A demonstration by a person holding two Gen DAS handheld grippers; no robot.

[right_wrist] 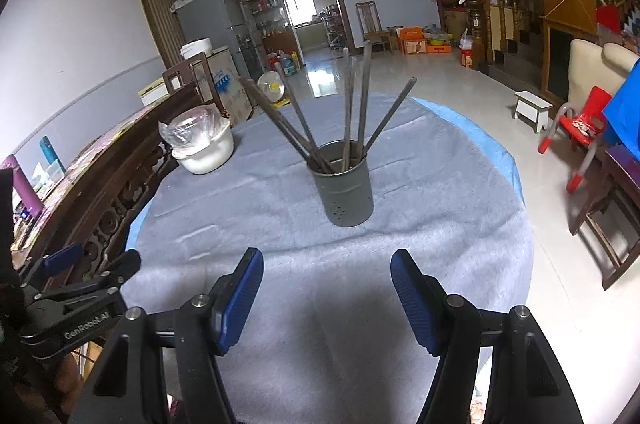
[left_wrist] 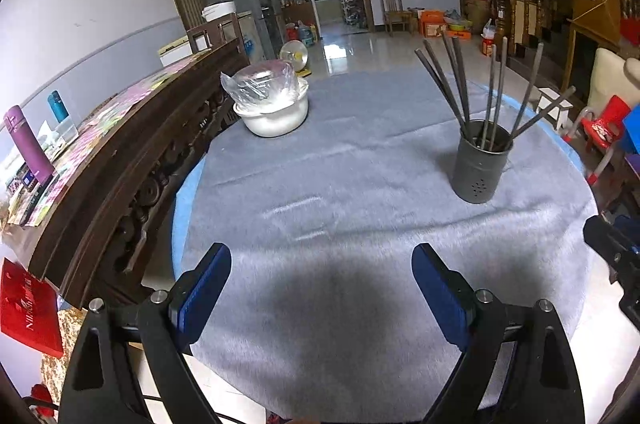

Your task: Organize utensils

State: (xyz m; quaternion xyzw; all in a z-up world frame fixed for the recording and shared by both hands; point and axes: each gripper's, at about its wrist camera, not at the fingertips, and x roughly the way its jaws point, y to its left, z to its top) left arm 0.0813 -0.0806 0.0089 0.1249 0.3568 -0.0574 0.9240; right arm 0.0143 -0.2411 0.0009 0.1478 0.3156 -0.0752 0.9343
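Dark grey holder (right_wrist: pixel 347 190) had small dot holes, chopsticks (right_wrist: pixel 352 104) grey. Surface (left_wrist: pixel 360 164) was grey cloth over blue edge; bowl (left_wrist: pixel 276 116) white. Fingers (right_wrist: pixel 240 300) were blue-padded, black-framed.

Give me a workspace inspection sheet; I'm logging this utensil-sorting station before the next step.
Surface: round table under a grey cloth; blue rim showing.
Job's things: dark metal holder upright, chopsticks fanned inside it.
Clutter: white pot topped with a clear plastic bag, at the table's far left.
Grippers: left gripper open, empty; right gripper open, empty, both above the near cloth.
Cables: nothing seen.
Surroundings: carved wooden furniture at left; red child's chair at right.
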